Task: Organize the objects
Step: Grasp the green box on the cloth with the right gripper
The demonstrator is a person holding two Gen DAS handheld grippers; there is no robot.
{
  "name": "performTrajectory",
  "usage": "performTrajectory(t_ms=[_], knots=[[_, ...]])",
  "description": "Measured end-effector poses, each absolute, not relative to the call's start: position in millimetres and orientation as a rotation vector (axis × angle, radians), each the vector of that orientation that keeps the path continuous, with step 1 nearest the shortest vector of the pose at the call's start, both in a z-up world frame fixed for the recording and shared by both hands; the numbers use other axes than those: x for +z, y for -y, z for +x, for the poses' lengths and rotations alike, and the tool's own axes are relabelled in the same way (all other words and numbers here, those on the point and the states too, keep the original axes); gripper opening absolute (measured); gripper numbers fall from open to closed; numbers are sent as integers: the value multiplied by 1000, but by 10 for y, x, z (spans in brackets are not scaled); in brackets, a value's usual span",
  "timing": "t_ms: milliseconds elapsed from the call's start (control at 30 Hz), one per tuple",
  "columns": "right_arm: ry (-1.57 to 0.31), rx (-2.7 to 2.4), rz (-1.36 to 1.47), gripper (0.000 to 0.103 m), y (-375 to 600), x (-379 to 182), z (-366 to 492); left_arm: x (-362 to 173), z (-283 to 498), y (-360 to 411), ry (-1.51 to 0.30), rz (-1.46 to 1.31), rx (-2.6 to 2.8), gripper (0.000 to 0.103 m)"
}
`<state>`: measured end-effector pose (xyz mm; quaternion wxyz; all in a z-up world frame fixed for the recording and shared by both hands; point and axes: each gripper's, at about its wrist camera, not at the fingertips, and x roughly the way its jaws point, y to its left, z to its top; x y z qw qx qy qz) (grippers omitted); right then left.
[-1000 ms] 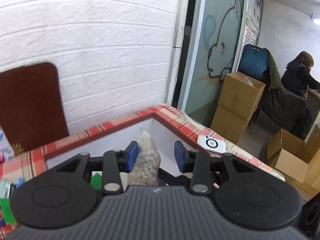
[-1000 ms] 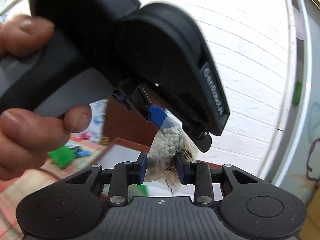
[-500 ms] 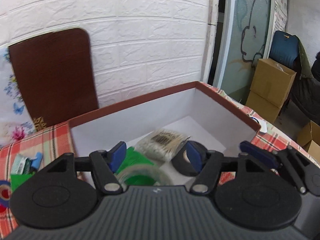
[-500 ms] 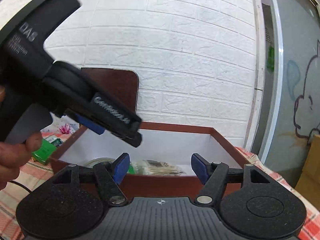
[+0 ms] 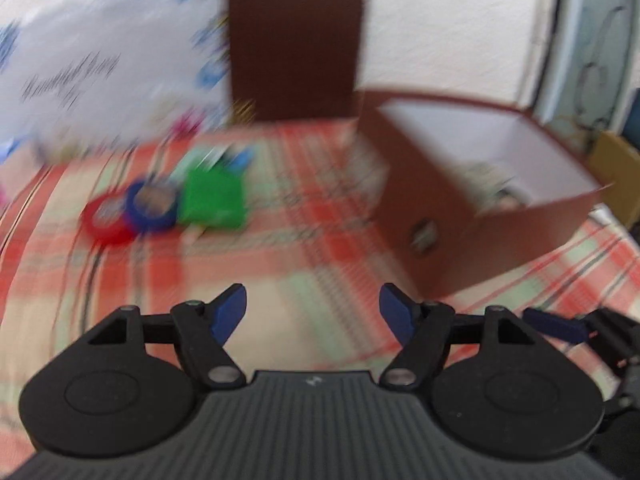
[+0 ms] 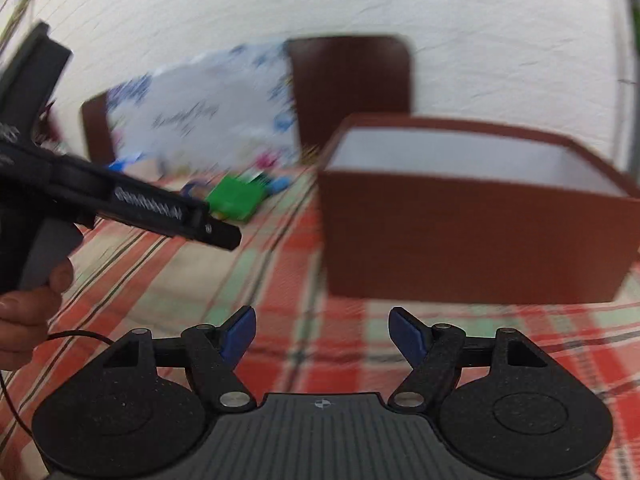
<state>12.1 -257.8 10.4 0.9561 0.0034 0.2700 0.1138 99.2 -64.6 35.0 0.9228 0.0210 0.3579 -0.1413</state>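
Note:
Both views are motion-blurred. A brown box with a white inside (image 5: pixel 460 216) (image 6: pixel 472 216) stands on the plaid tablecloth, right of centre; a clear bag (image 5: pixel 492 184) lies inside it. On the cloth to the left lie a green packet (image 5: pixel 212 200) (image 6: pixel 236 198), a blue tape roll (image 5: pixel 152 206) and a red tape roll (image 5: pixel 104 220). My left gripper (image 5: pixel 312 312) is open and empty above the cloth, in front of the box. My right gripper (image 6: pixel 322 334) is open and empty, facing the box's near wall. The left gripper's body shows in the right wrist view (image 6: pixel 132 204).
A brown board (image 5: pixel 294 44) and a white floral sheet (image 5: pixel 108 76) lean against the white brick wall behind the table. A small blue item (image 5: pixel 240 158) lies behind the green packet. A cardboard box (image 5: pixel 616 160) stands beyond the table's right edge.
Both grippers let go of the bag, which fell into the box, and opened wide. Both have since pulled back and down; the left one swung left toward the loose items.

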Motion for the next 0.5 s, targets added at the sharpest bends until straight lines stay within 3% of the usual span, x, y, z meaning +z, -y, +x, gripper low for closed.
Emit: performTrajectory(t_ms=[100, 200, 300, 367, 500], knots=[[-647, 322, -49, 74, 2281, 16, 272, 42, 1039, 191, -812, 31, -157, 75], [-672, 367, -108, 79, 2013, 10, 369, 4, 1004, -186, -749, 63, -58, 76], [-673, 404, -119, 80, 1786, 16, 601, -45, 1115, -588, -722, 17, 46, 85], [-663, 407, -99, 84, 1676, 9, 806, -122, 1194, -838, -678, -22, 106, 99], [-632, 415, 79, 84, 1648, 75, 1325, -145, 1288, -963, -643, -60, 148, 100]])
